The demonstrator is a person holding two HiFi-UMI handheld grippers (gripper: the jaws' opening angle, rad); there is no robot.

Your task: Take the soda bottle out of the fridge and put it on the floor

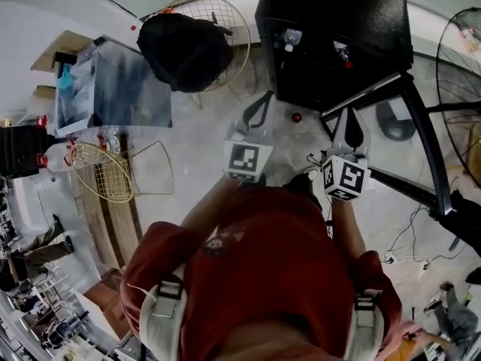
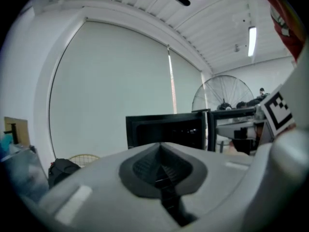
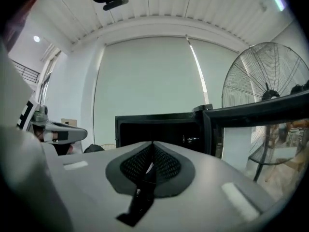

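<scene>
The left gripper (image 1: pixel 258 111) and the right gripper (image 1: pixel 352 128) are both clenched with nothing between the jaws, side by side before the open fridge (image 1: pixel 361 6). The red-capped soda bottle (image 1: pixel 343 53) sits inside the fridge, apart from both grippers, near a second bottle (image 1: pixel 291 38).

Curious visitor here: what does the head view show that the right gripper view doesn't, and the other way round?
Only the head view: the person's red shirt, a small red thing on the floor by the fridge, and the marker cube on the right gripper. Only the right gripper view: the ceiling, a pale blind and the right gripper with its shut jaws up close. Both: the open black fridge, the fan and the left gripper.
</scene>
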